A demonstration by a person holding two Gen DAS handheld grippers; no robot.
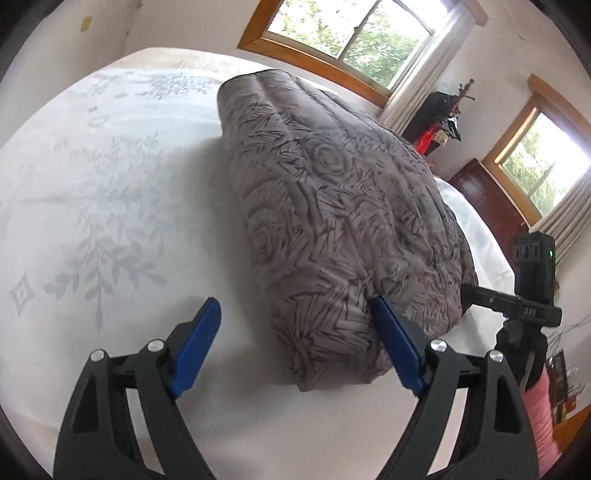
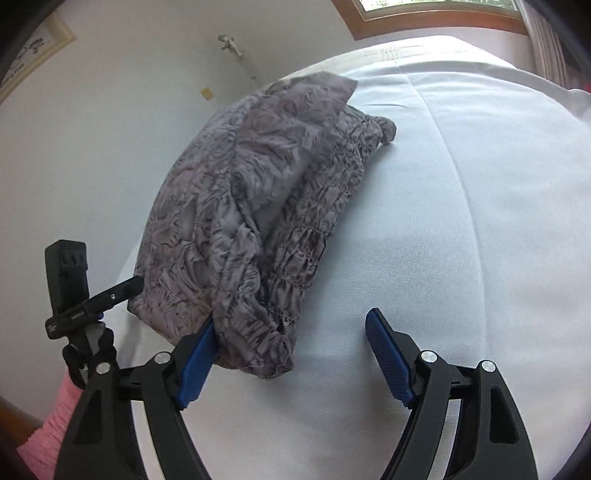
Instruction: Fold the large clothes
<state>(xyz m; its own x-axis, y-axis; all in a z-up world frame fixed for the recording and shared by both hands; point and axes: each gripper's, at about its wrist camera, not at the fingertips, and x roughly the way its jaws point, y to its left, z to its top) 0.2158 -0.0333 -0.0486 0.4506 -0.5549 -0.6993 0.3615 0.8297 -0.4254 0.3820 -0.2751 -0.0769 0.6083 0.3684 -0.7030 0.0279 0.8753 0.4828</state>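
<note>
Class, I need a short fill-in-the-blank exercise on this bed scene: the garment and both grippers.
1. The grey patterned garment lies folded on a white ____.
2. The left gripper has its jaws ____.
3. The right gripper has pads coloured ____.
4. The person's sleeve is ____.

Missing words: bed; open; blue; pink

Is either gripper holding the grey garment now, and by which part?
Neither. Left gripper and right gripper stand open beside the folded garment.

The folded garment [image 1: 332, 206] lies on the bed [image 1: 110, 184], windows [image 1: 351, 33] behind it.
</note>
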